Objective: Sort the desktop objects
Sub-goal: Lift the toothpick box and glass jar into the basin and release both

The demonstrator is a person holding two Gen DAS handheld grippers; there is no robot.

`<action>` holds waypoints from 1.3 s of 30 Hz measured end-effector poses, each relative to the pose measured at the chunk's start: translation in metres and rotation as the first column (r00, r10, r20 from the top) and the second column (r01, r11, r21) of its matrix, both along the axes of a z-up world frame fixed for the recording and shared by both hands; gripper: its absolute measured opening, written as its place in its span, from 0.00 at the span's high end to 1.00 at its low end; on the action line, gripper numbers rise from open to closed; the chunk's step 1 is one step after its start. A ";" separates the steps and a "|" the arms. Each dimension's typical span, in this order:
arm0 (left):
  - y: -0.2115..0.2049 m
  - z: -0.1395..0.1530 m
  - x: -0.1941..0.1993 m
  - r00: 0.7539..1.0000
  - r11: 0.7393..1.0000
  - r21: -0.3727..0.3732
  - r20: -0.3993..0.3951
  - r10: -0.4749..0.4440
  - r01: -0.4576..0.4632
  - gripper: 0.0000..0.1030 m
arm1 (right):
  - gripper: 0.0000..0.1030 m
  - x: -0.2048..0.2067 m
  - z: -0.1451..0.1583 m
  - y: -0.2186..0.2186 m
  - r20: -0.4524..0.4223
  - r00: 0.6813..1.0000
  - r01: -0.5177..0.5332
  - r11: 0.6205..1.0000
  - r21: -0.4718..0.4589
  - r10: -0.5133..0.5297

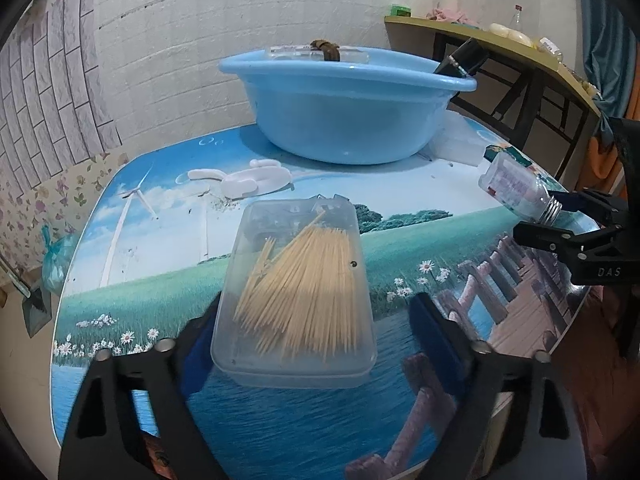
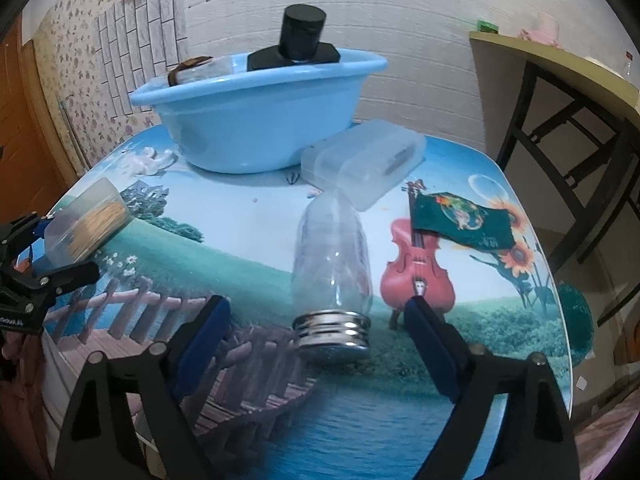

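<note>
On the counter [image 1: 168,292], with its printed landscape cover, the left tongs [image 1: 316,324] stand wide apart around a clear box [image 1: 296,280] of toothpicks [image 1: 304,292]; the left blue pad sits against or just behind the box's near corner, the right pad stands clear of it, so nothing is gripped. The box lies flat in front of a white hook-shaped piece [image 1: 248,180]. To the right, the right tongs [image 2: 316,328] are just as wide, one pad either side of a glass bottle [image 2: 332,256] lying on its side, its silver screw cap [image 2: 332,334] pointing toward the tongs; both pads stand apart from the bottle, which rests on the counter. From the left camera the same bottle [image 1: 516,192] shows at the counter's right edge with the right tongs [image 1: 560,220] at its cap end. At the back sits a blue basin [image 2: 256,120]; inside it lean a black-capped dark bottle [image 2: 300,40] and a clear item with a brown band [image 2: 188,70]. Just beside the basin lies a frosted closed case [image 2: 364,160], and near it a green packet [image 2: 460,220] lies on the cover.
</note>
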State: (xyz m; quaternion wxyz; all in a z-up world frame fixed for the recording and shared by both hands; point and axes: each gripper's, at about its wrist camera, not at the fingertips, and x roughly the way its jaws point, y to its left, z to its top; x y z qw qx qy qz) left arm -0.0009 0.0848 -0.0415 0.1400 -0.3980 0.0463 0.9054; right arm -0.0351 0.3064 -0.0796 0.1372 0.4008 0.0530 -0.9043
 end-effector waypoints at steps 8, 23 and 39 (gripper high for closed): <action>0.000 0.003 0.001 1.000 1.000 0.002 -0.012 -0.001 0.001 0.41 | 0.62 0.002 0.004 0.001 -0.020 1.000 -0.004 1.000 -0.018 0.004; -0.004 0.083 0.016 0.979 0.998 0.068 -0.203 0.002 0.012 0.41 | 0.62 0.014 0.067 -0.012 -0.158 0.984 -0.098 0.989 -0.110 0.080; 0.010 0.100 -0.043 0.979 0.998 0.062 -0.202 0.018 -0.005 0.41 | 0.62 -0.025 0.089 0.005 -0.193 0.981 -0.053 0.990 -0.128 0.028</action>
